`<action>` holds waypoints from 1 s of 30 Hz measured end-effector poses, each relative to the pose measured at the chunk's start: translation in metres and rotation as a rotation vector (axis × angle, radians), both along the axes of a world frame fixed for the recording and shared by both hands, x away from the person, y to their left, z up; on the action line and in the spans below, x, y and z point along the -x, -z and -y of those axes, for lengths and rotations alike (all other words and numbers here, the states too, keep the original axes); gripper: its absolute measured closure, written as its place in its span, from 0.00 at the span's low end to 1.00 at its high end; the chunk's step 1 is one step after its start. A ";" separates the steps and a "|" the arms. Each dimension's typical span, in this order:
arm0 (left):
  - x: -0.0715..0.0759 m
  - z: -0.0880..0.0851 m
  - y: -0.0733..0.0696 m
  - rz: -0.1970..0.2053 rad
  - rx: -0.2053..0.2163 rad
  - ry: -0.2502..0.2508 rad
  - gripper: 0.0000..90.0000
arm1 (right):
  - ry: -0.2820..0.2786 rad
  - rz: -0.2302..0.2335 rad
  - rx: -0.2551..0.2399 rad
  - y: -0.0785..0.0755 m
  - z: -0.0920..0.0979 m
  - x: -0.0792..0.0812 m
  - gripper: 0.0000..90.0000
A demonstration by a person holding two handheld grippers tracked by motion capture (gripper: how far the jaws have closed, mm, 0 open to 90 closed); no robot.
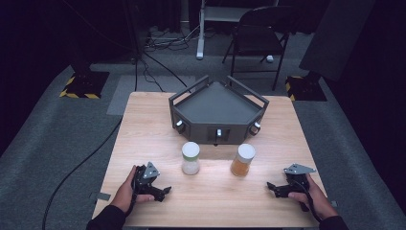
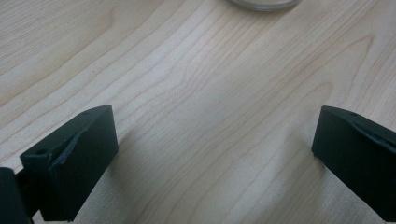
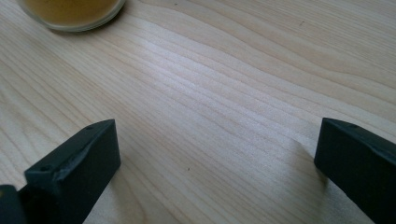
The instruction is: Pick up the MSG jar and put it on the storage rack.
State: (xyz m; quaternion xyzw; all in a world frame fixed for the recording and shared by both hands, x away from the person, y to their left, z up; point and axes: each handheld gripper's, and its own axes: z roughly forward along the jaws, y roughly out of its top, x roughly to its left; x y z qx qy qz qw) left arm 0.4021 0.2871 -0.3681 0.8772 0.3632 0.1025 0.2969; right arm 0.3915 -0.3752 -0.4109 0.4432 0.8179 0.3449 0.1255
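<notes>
Two small jars stand side by side near the middle of the wooden table (image 1: 158, 124). The left jar (image 1: 190, 157) holds white powder and has a white lid; its base (image 2: 264, 3) shows at the top edge of the left gripper view. The right jar (image 1: 243, 160) holds orange-brown powder under a white lid; its base (image 3: 70, 13) shows at the top left of the right gripper view. My left gripper (image 1: 165, 191) rests low on the table, left of and nearer than the white jar, open and empty (image 2: 215, 154). My right gripper (image 1: 271, 187) sits right of the orange jar, open and empty (image 3: 217, 158).
A dark grey angular tray (image 1: 218, 103) with raised rails stands at the table's far centre, behind the jars. A folding chair (image 1: 261, 33) and cables lie on the floor beyond. Bare wood lies between the grippers.
</notes>
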 end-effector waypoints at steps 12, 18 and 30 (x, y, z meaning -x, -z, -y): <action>0.000 0.000 0.000 -0.002 -0.001 -0.006 0.00 | 0.000 0.000 0.000 0.000 0.000 0.000 0.00; 0.001 0.001 0.000 -0.002 -0.001 -0.010 0.00 | -0.001 -0.001 -0.001 0.000 0.000 0.000 0.00; 0.001 0.001 0.000 -0.002 -0.001 -0.010 0.00 | -0.003 -0.001 -0.001 0.000 0.000 -0.001 0.00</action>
